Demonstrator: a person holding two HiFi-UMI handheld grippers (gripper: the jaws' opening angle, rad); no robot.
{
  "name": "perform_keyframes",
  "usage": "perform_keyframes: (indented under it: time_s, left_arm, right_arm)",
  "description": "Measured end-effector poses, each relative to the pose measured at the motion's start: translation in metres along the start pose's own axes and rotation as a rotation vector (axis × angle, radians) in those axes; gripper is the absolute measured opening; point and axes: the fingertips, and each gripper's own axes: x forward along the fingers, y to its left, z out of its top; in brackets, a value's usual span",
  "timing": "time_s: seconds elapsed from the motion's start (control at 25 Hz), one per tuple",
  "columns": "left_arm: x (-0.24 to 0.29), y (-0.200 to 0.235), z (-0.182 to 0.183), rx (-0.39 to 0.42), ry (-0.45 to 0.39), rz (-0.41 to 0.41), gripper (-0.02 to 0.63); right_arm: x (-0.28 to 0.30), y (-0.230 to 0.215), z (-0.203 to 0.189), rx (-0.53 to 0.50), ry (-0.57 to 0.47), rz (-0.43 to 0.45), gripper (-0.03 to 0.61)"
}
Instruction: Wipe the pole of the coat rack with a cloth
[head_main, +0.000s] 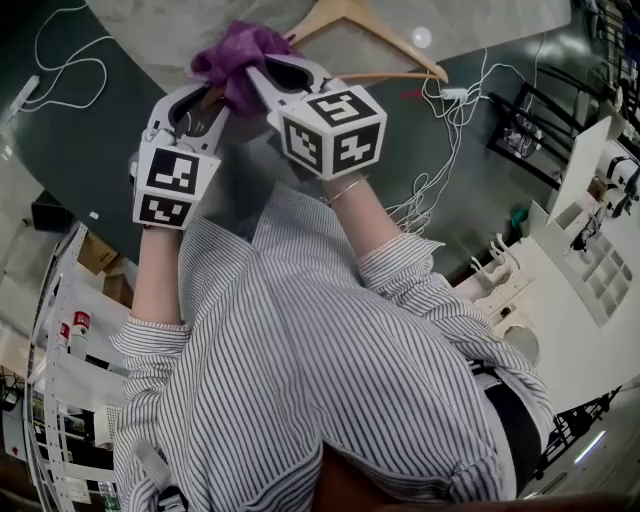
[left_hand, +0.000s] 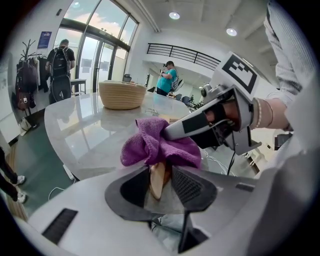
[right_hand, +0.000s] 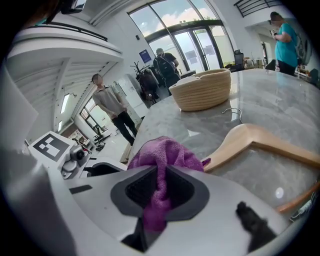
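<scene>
The right tongs (right_hand: 161, 176) are pinching a purple cloth (right_hand: 165, 152). The fabric is running down between the pads in a thick fold and bulging above them in a loose bunch, which is leaving a soft wad free at the front to rub with.

The left tongs (left_hand: 161, 172) are standing spread. The tip of a wooden hanger (left_hand: 156, 179) is sitting between the pads, but both are not squeezing it. They are probably being placed there to steady the hanger while the cloth is working over it.

The cloth is lying bunched over that same end of the hanger, just beyond the left tongs, so the hanger seems to be the piece being wiped, starting at its arm's end. The rest of the hanger is lying on a pale marbled surface (right_hand: 280, 95), which is glossy enough to be throwing back the window light.

The wood is looking smooth and light, curving from a flat arm into a blunt rounded tip. The cloth is looking nappy and soft, like terry or microfibre, and is folding easily. A round ribbed basket (right_hand: 202, 90) is sitting farther back.
</scene>
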Motion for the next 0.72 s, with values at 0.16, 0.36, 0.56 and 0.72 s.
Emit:
perform_keyframes:
  time_s: [0.16, 0.36, 0.56, 0.72]
  left_arm:
    - [0.0, -0.001, 0.001, 0.003, 0.008, -0.004, 0.143]
    - [0.004, -0.003, 0.004, -0.002, 0.014, 0.004, 0.143]
    - [0.005, -0.003, 0.004, -0.003, 0.03, 0.006, 0.143]
    - [0.003, -0.002, 0.003, -0.007, 0.041, 0.007, 0.144]
  right_arm:
    - [-0.004, -0.011, 0.004, 0.005, -0.008, -0.012, 0.055]
    - [-0.009, -0.028, 0.01, 0.021, -0.023, -0.022, 0.055]
    - [-0.011, -0.04, 0.017, 0.029, -0.033, -0.034, 0.055]
    - [-0.013, -0.05, 0.022, 0.036, -0.044, -0.049, 0.055]
